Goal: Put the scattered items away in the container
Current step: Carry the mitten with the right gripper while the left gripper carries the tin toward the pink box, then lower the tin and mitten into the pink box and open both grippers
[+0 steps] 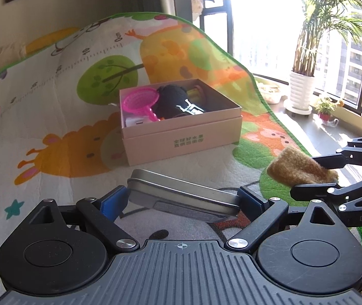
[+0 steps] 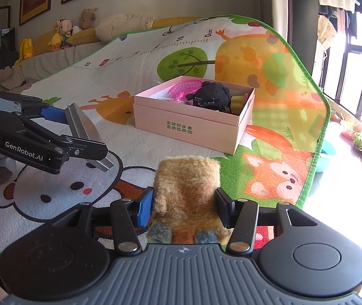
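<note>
Left wrist view: left gripper (image 1: 182, 203) clamps the tin (image 1: 181, 199); right gripper (image 2: 184, 207) clamps the fuzzy pouch (image 2: 187, 190); carry both level over the pink box (image 1: 181, 132) at frame centre, releasing low into free space.

Left claw (image 1: 181, 200) clamped on load; right claw (image 2: 184, 203) likewise clamped (both apparently held aloft), side by side.
</note>
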{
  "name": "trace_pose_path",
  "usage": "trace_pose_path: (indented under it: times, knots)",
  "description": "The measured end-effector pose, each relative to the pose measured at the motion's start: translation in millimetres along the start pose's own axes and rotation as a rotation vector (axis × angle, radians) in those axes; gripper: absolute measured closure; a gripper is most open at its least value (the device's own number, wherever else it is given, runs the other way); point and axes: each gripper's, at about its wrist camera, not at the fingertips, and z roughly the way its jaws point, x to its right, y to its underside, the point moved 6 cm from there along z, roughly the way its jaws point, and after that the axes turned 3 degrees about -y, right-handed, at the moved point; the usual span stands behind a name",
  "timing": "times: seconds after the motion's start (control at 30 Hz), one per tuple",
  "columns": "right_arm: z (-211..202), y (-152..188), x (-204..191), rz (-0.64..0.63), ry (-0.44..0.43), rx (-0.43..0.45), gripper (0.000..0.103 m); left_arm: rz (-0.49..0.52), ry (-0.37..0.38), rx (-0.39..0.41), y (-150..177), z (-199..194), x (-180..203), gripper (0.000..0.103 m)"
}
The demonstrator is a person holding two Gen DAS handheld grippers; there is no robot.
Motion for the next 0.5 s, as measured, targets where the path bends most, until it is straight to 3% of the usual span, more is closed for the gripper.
trace_pose_path:
  times: [0.3,0.5]
  knots:
    - [5.3,-35.0,18.5,0.083,-0.093,-0.009,0.052,0.075,0.003,0.131,-61.3,19.4,-4.5,0.007]
    - [25.1,-99.0,49.1,0.118,-0.117,0.042,0.052,0.066,0.015,0.220,-115.0,70.8,-19.5,0.007]
